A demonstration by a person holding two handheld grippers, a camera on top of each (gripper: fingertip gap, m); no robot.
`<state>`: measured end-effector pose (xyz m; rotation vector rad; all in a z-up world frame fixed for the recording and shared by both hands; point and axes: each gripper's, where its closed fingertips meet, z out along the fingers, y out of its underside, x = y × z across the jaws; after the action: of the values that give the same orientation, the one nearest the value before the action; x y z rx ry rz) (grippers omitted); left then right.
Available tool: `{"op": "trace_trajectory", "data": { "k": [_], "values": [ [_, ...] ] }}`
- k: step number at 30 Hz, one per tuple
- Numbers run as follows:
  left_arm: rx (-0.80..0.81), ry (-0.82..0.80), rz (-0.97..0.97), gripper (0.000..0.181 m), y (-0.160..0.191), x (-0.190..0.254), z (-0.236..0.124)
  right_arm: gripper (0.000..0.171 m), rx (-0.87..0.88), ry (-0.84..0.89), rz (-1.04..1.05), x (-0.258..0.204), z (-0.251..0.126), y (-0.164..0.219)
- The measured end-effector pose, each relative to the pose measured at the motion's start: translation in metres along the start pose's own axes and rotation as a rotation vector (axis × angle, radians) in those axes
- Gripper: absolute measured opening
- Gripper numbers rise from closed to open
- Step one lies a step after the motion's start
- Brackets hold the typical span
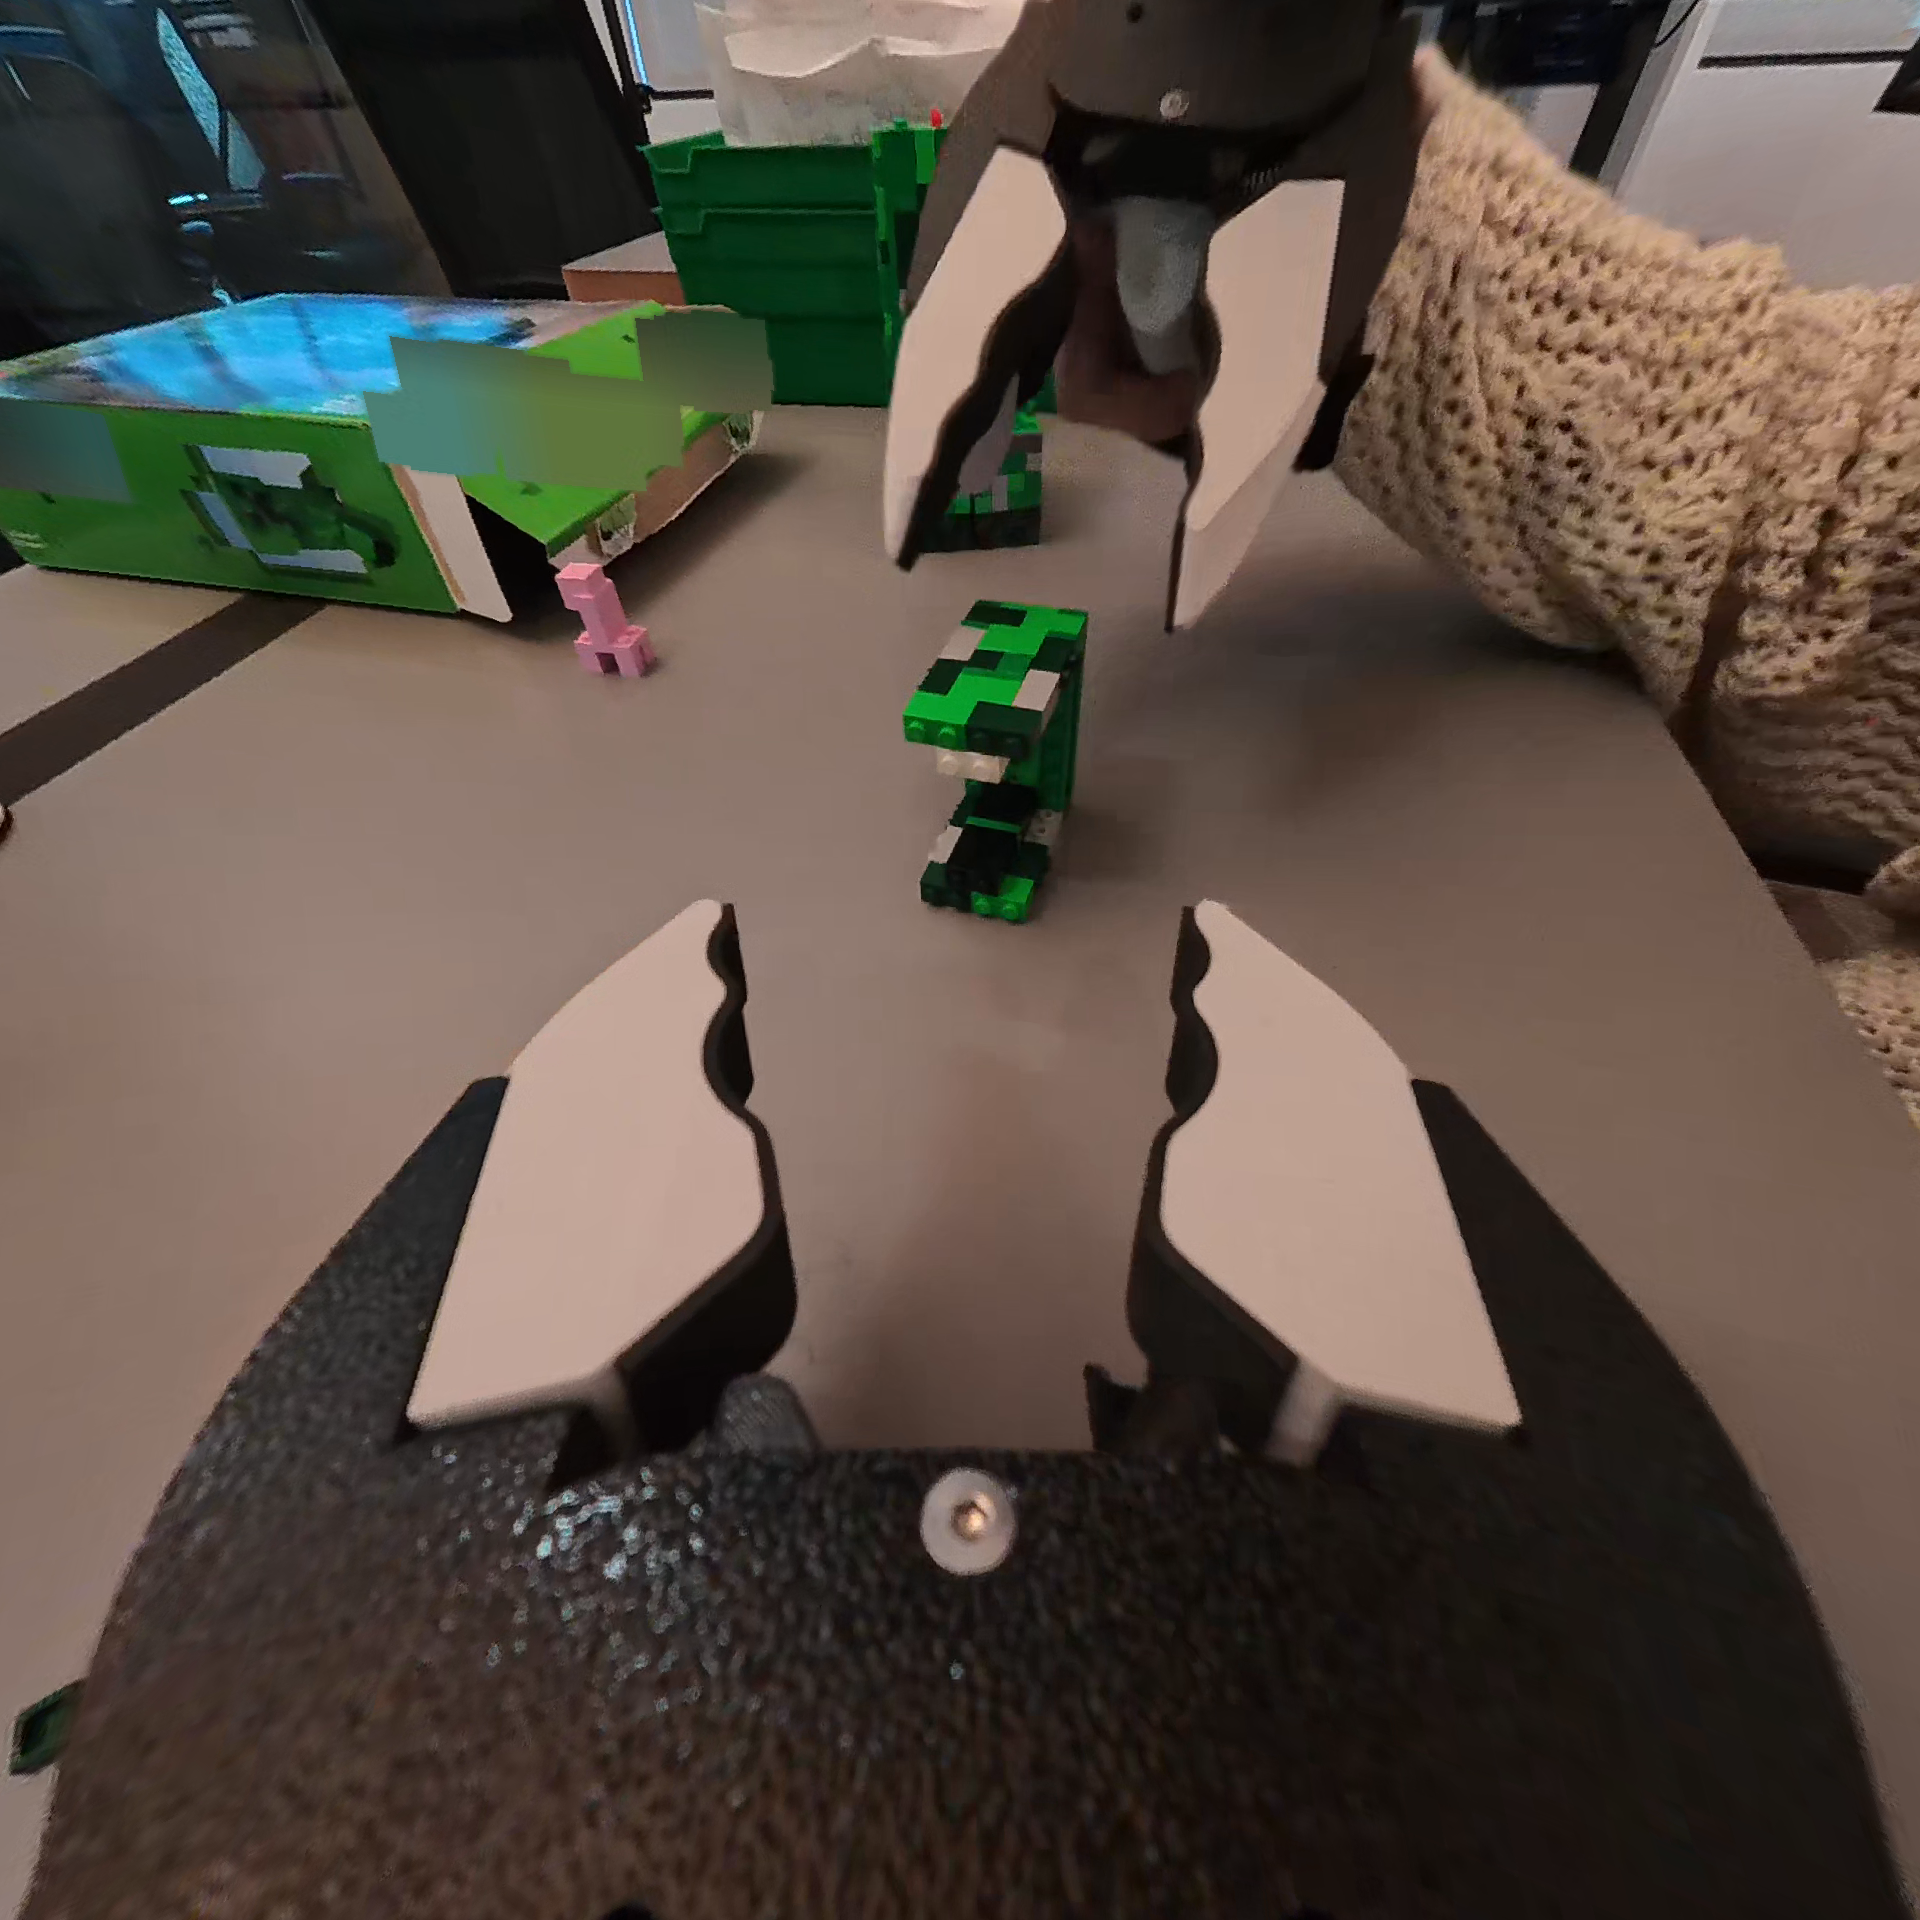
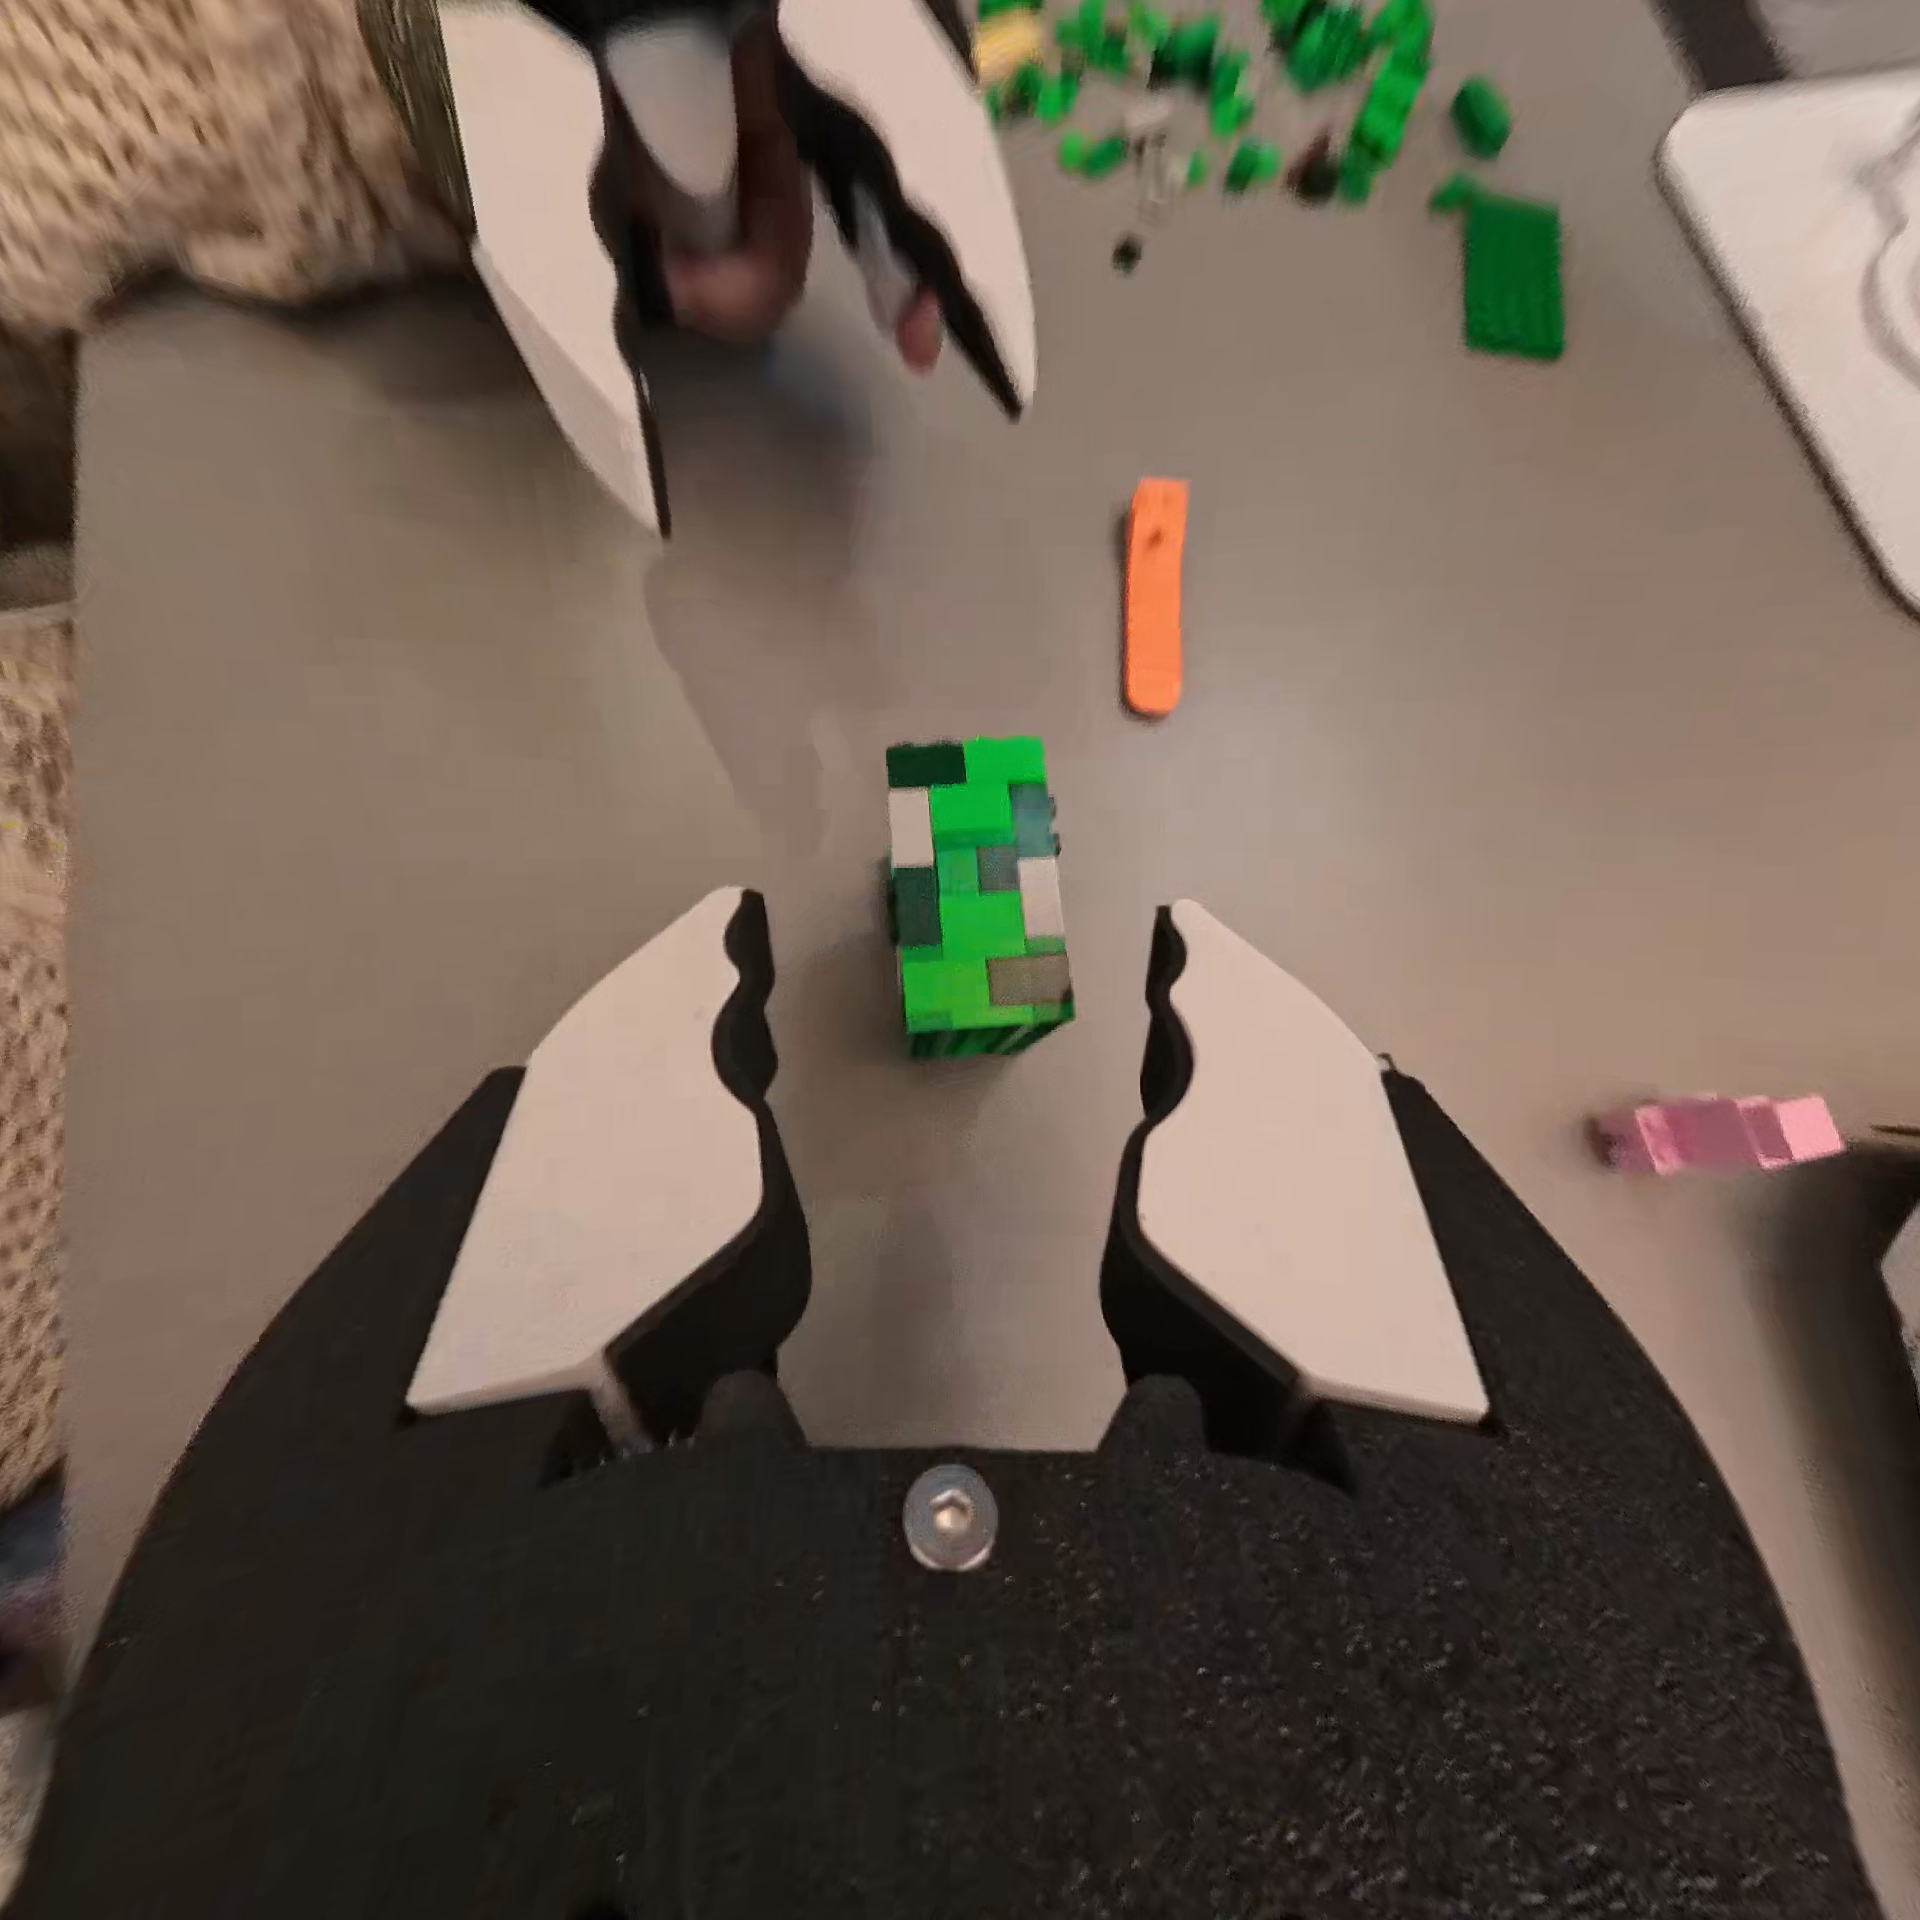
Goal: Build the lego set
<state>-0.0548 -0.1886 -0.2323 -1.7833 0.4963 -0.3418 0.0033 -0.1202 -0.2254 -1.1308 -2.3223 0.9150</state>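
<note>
While both grippers hang over the grey surface (image 1: 312, 883) with fingers spread wide and empty, the green block figure (image 1: 1000, 758) stands upright between them, long axis vertical, its stepped front facing the left gripper (image 1: 956, 914); the right gripper (image 2: 961, 914) points at its back.

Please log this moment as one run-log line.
left gripper: open, empty | right gripper: open, empty | green lego figure: upright on table, untouched | pink lego pig: aside

In the left wrist view, the lego block (image 1: 995, 758) stands mid-table (image 1: 416, 935); the small figure (image 1: 605, 623) at ten o'clock, the box (image 1: 260, 457) behind it, the crates (image 1: 774, 260) at twelve.
</note>
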Motion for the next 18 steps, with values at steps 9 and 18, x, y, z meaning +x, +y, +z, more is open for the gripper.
{"op": "trace_trajectory", "data": {
  "k": [9, 18],
  "values": [
    [-0.063, -0.012, 0.057, 0.078, 0.01, 0.002, 0.004, 0.065, -0.463, -0.079, -0.184, -0.005, 0.015, 0.021],
    [-0.084, -0.017, 0.079, 0.077, 0.011, 0.002, 0.003, 0.038, -0.347, -0.187, -0.151, -0.006, 0.027, 0.015]
  ]
}}
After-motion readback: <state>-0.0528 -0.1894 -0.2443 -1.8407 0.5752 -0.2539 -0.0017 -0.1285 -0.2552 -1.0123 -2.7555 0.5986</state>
